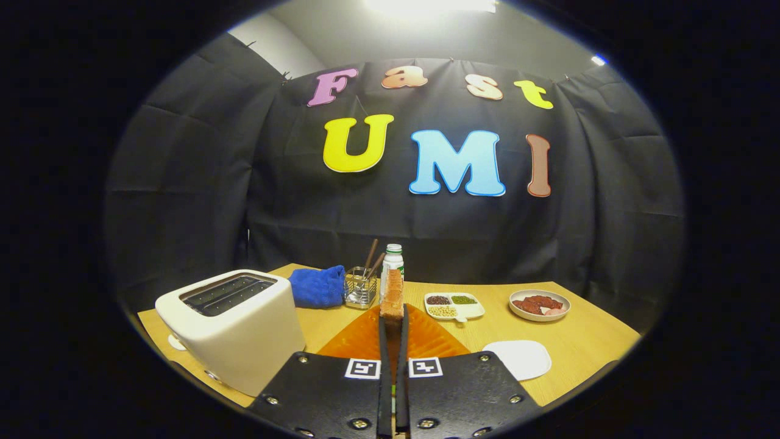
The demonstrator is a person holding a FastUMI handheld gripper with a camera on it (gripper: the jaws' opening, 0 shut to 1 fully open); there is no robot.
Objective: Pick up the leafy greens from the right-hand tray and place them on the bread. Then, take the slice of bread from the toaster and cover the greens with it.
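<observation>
Gripper (393, 317): fingers clenched edge-on upon a slice of bread (393, 296), held upright, raised over the table

Toaster (234, 326): pale, near left; both slots look dark, no bread seen standing in them

Orange mat (426, 341): directly ahead under the fingers, partly hidden by the gripper body; whether a lower slice or the leafy greens lie on it cannot be told

White tray (518, 358): near right, bare surface showing, no greens seen on it

Progress, as a judgement: the held slice fits the second half of the task, the bread being carried from toaster towards the greens; covering them remains, provided they lie on the hidden spot below

Surroundings:
- blue cloth (317, 286), far left-centre
- wire holder (359, 292) with sticks, beside the cloth
- bottle (393, 262), behind the slice
- divided dish (454, 306) of beans, right of centre
- round plate (539, 305) with red pieces, far right

Obstacles: the toaster stands just beside the left of the path; the rest sits farther back
</observation>
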